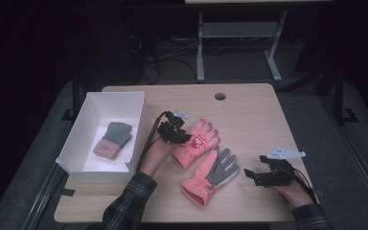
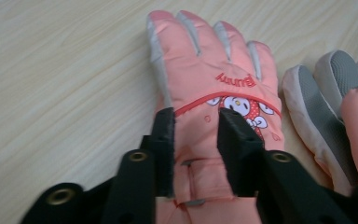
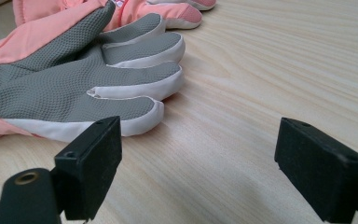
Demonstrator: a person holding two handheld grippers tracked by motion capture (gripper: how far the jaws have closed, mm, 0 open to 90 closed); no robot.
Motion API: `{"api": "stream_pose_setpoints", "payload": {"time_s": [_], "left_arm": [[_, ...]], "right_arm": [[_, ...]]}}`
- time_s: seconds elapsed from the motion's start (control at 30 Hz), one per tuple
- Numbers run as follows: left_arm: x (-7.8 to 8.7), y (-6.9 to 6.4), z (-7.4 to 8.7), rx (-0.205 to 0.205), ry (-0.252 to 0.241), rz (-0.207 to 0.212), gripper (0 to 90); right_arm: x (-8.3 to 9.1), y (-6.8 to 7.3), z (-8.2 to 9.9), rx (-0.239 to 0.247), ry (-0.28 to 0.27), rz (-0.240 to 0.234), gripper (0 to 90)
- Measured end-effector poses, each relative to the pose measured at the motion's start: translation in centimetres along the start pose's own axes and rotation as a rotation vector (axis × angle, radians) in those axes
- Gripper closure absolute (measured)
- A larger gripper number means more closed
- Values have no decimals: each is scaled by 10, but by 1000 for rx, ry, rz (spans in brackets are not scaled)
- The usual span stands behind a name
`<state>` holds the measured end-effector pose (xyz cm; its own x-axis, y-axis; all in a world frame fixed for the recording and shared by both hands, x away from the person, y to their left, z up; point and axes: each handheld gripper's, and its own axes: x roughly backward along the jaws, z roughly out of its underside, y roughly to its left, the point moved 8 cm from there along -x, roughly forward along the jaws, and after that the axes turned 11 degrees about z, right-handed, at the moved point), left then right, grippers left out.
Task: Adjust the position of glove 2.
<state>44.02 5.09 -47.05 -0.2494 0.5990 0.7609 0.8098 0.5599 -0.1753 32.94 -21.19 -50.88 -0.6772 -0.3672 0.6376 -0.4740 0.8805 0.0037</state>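
Note:
A pink ski glove (image 1: 199, 139) with a cartoon print lies back up at the table's middle. My left gripper (image 1: 184, 139) hovers over its wrist; in the left gripper view the jaws (image 2: 196, 114) stand part open, astride the glove (image 2: 205, 60) near its strap, and the pads do not press it. Its mate (image 1: 215, 172) lies palm up, grey grip side showing, just to the right and nearer me. My right gripper (image 1: 249, 175) rests low on the table right of that glove, jaws (image 3: 198, 130) wide open with bare wood between them; the grey fingers (image 3: 74, 79) lie just ahead to the left.
A white open box (image 1: 88, 117) stands at the table's left with a grey knit glove (image 1: 114, 139) with a pink cuff inside. A cable hole (image 1: 220, 96) sits near the far edge of the wooden table (image 1: 258, 120). Beyond it stand metal desk legs (image 1: 200, 48).

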Motion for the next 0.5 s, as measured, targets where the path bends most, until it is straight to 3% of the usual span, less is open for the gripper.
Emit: {"api": "stream_pose_setpoints", "payload": {"time_s": [0.2, 0.3, 0.4, 0.5], "left_arm": [[-15, -1, -1, -24, 19, 23, 474], [-23, 1, 3, -31, 47, 16, 471], [-28, 3, 8, -29, 60, 11, 520], [-27, 6, 10, -13, 45, 12, 666]], "right_arm": [[0, 0, 0, 0, 3, 0, 144], [0, 0, 0, -2, 3, 0, 144], [0, 0, 1, -3, 4, -1, 143], [0, 0, 1, -4, 4, 0, 144]]}}
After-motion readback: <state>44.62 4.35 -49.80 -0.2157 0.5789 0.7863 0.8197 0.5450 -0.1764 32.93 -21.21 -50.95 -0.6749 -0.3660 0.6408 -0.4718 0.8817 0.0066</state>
